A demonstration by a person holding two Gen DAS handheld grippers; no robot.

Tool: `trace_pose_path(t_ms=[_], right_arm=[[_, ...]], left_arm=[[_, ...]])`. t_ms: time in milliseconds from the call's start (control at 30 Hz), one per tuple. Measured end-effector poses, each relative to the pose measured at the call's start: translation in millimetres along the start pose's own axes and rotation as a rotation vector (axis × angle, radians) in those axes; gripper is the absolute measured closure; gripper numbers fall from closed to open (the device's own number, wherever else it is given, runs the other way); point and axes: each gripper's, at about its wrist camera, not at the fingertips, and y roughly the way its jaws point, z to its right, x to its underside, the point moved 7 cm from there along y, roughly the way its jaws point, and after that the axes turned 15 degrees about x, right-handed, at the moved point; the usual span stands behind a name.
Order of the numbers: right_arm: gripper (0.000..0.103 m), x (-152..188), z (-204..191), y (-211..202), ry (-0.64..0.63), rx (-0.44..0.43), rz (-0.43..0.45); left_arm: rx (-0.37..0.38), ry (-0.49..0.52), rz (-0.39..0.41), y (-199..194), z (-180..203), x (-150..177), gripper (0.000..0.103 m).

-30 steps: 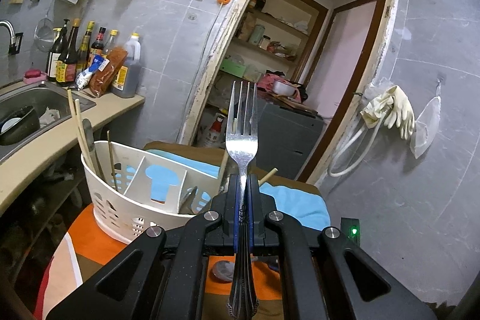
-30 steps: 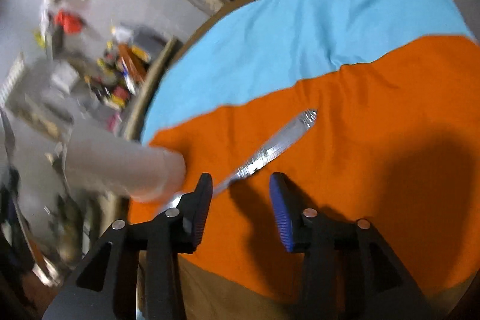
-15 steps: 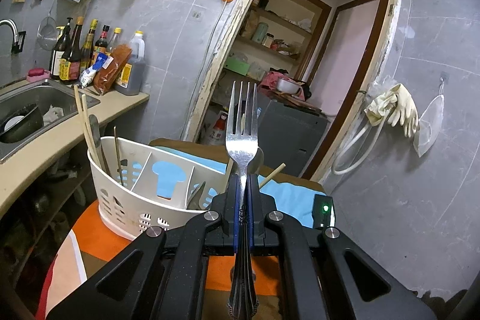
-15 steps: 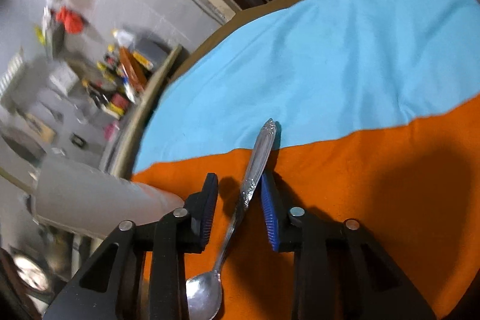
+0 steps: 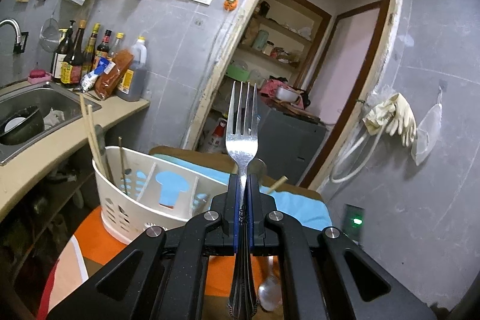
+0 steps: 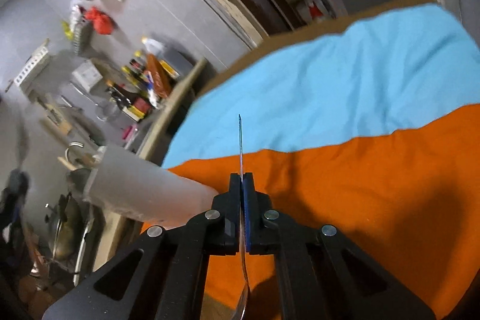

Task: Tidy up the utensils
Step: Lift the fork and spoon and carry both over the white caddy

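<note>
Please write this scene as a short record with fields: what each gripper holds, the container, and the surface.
left gripper: shut on fork, tines pointing up
right gripper: shut on spoon, handle forward, seen edge-on
container: white utensil caddy with dividers; chopsticks stand in it
surface: orange and blue cloth

Both cameras sit just behind their own grippers, looking out along the fingers. The left wrist view faces nearly level across the room toward the doorway [image 5: 315, 74], with the white utensil caddy [image 5: 135, 194] close below and the sink counter [image 5: 45, 146] off to its left. The right wrist view tilts downward, close over the orange and blue cloth [image 6: 345, 170] on the desk. Both views share that cloth, the caddy, and the bottles [image 5: 87, 56] along the tiled wall.
</note>
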Motion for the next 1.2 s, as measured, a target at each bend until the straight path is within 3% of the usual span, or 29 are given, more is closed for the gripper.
trace_pose_path(t_ms=[267, 567, 800, 1033, 1200], right_arm=[[0.103, -21.0, -24.5, -42.0, 0.01, -0.028, 0.136], [0.103, -78.3, -108.5, -117.1, -0.078, -0.165, 0.478], [0.103, -85.8, -173.5, -127.6, -0.217, -0.183, 0.696], [0.103, -72.1, -189.6, -95.3, -0.295, -0.158, 0.769], [0.103, -67.3, -186.4, -86.0, -0.303, -0.152, 0.786]], left_arm=[[-0.024, -0.033, 0.051, -12.7, -24.2, -18.9, 0.101], [-0.012, -0.091, 0.146, -20.0, -68.0, -53.3, 0.101], [0.044, -0.134, 0.265, -20.3, -105.1, -84.0, 0.101], [0.021, -0.084, 0.324, -11.7, -124.9, -88.3, 0.101], [-0.038, -0.023, 0.369, -7.7, -128.0, -88.1, 0.101]])
